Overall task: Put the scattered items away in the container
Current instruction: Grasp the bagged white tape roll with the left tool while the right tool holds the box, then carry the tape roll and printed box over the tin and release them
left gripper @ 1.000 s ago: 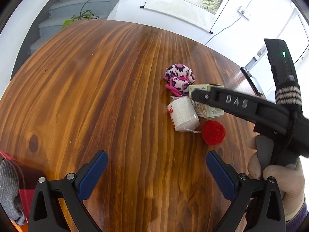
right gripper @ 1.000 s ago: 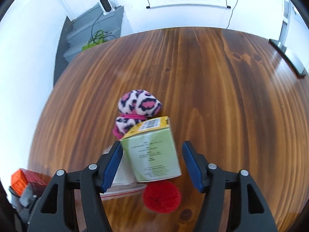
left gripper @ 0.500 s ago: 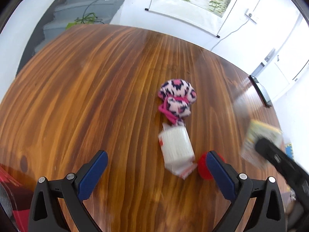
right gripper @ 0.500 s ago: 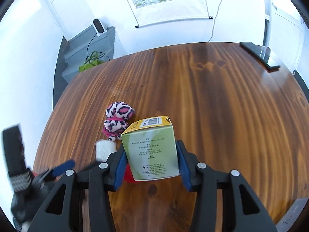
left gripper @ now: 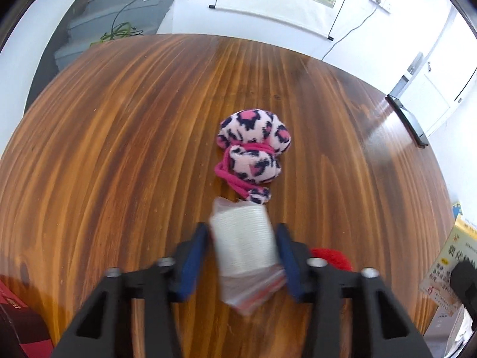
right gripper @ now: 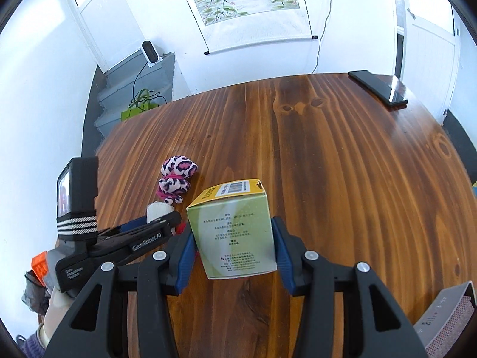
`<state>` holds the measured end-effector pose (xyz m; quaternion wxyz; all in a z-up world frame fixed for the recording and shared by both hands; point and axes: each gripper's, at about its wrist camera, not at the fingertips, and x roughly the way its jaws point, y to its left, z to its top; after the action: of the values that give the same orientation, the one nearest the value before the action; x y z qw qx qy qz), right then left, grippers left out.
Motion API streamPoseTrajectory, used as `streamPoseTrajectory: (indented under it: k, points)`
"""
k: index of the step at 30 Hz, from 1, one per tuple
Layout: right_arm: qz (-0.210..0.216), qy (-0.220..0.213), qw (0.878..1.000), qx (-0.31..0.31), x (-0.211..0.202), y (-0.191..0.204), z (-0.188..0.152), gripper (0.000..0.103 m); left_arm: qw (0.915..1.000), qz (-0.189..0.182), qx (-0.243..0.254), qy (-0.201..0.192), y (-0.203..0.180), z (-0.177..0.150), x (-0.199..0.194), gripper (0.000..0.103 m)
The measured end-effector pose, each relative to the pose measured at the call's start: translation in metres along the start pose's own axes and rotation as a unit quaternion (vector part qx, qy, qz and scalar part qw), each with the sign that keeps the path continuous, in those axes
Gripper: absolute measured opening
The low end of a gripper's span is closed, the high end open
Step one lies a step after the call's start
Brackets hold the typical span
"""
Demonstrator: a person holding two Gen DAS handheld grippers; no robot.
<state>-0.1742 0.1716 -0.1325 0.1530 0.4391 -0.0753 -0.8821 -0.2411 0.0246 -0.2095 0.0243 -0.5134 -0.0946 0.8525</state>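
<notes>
Wooden table (left gripper: pixel 119 149) — red container (left gripper: pixel 18 322) at edge, contents hidden

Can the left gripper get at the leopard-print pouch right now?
Probably not yet: the left gripper is shut on the white roll, so its jaws are occupied. The leopard-print pouch lies just beyond, unobstructed, on the table.

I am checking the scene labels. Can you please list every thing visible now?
white roll in plastic wrap: 1, white, between left gripper pads
green box: 1, green and yellow, held off the table
plush toy: 1, pink leopard print, mid table
red ball: 1, red, beside the roll
phone: 1, black, far table edge
table: 1, brown wood
left gripper: 1, shut on roll
right gripper: 1, shut on box
</notes>
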Motion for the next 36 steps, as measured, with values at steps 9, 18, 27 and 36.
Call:
streamPoseTrajectory:
  k: [9,18,27,36]
  points:
    - [0.002,0.001,1.0,0.001,-0.023,0.0,-0.013,0.052,0.9992,-0.023,0.011,-0.032,-0.002,-0.006,-0.035,0.038]
    - [0.031,0.002,0.999,-0.011,-0.058,0.023,-0.029,0.052,0.9972,-0.026,-0.016,-0.069,0.022,-0.038,-0.112,0.038]
    - [0.096,0.015,0.994,-0.055,-0.093,0.08,-0.063,0.052,0.9915,0.029,-0.055,-0.114,0.085,-0.101,-0.21,0.038]
    - [0.179,0.034,0.976,-0.123,-0.114,0.154,-0.117,0.052,0.982,0.109,-0.075,-0.135,0.156,-0.188,-0.295,0.038]
